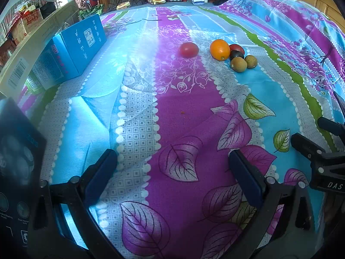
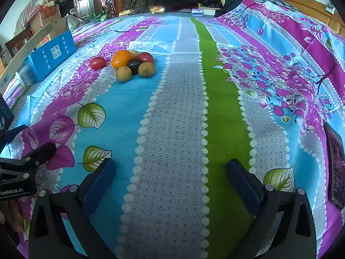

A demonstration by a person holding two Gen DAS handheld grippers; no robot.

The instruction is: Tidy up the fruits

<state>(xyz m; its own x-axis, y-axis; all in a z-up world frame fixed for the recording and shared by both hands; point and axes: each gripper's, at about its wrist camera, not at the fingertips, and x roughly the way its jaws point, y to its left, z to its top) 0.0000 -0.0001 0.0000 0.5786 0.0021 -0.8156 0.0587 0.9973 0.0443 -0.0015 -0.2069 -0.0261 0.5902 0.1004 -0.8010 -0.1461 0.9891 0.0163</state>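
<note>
"GenRobot.AI" reads on the left gripper body; "DAS" shows on the right gripper. Both hover over a striped floral bedspread, jaws spread wide, holding nothing. Well ahead of the jaws lies a fruit cluster: orange, dark plum, brown longans, with a red tomato just left. Farther left, a blue box with unreadable script.

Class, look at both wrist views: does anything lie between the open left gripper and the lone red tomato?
Nothing visible does. Only bare patterned cloth lies between the left gripper and the red tomato. The blue box stands off to the left, and the other fruits sit right of the tomato.
</note>
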